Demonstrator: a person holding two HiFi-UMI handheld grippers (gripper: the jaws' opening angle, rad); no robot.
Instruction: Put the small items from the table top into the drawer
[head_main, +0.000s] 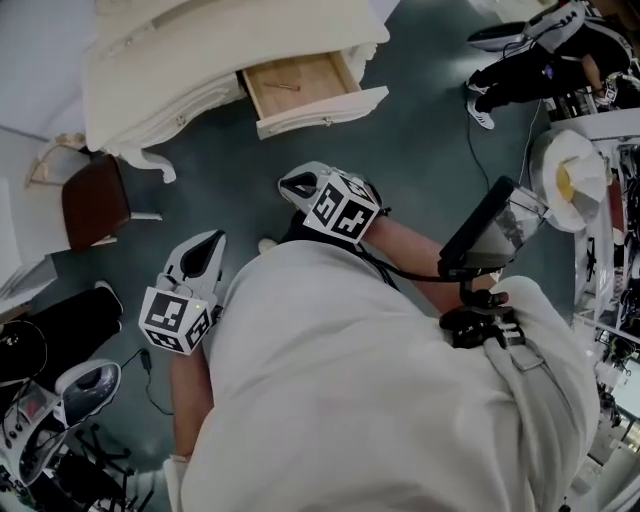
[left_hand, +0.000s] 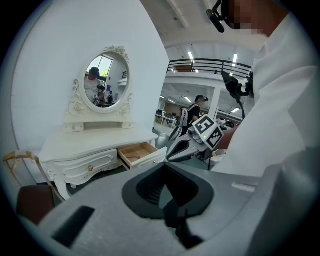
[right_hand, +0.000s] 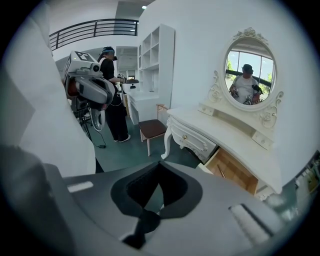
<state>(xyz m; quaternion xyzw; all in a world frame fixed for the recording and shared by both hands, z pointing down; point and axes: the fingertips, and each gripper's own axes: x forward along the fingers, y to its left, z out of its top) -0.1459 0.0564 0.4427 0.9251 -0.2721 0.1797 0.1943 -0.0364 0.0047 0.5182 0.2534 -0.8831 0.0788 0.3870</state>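
Note:
The white dressing table (head_main: 190, 60) has one wooden drawer (head_main: 300, 85) pulled open, with a thin reddish stick (head_main: 283, 87) lying inside. The same drawer (left_hand: 138, 152) shows in the left gripper view, and the drawer (right_hand: 232, 172) also shows in the right gripper view. My left gripper (head_main: 212, 240) hangs over the floor well short of the table, shut with nothing in it. My right gripper (head_main: 290, 184) is a little nearer the drawer, also shut and empty. No small items are visible on the table top (left_hand: 90, 137).
A brown stool (head_main: 95, 200) stands left of the table. An oval mirror (right_hand: 248, 62) sits on its back. Another person (head_main: 545, 60) and equipment (head_main: 570, 170) are at the right; more gear (head_main: 60, 400) lies at the lower left.

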